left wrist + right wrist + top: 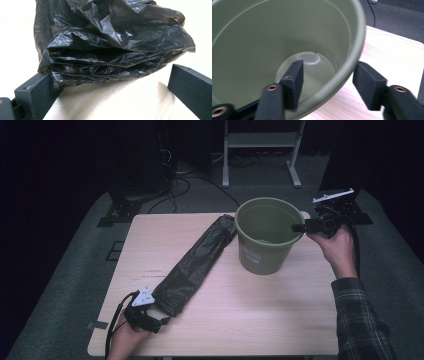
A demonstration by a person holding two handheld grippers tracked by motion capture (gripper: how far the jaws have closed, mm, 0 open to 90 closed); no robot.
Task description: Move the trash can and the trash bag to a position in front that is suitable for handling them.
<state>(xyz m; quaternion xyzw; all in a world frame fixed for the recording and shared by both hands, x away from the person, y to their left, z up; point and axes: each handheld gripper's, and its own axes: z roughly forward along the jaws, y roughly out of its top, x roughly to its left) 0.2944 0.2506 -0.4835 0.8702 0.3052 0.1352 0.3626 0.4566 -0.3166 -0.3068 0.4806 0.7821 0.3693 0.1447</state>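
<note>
Right gripper [325,83] astride green bucket [274,37] rim, gaps either side.

The far end of the black bag [197,265] is hidden behind the green bucket [265,242]; the bucket's rim is cut off in the right gripper view.

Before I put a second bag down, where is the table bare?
Bare wood lies on the table between the folded black bag and the right edge, on the person's side of the green bucket, and in a strip left of the bag. It is crowded along the bag's diagonal and at the bucket's rim.
</note>
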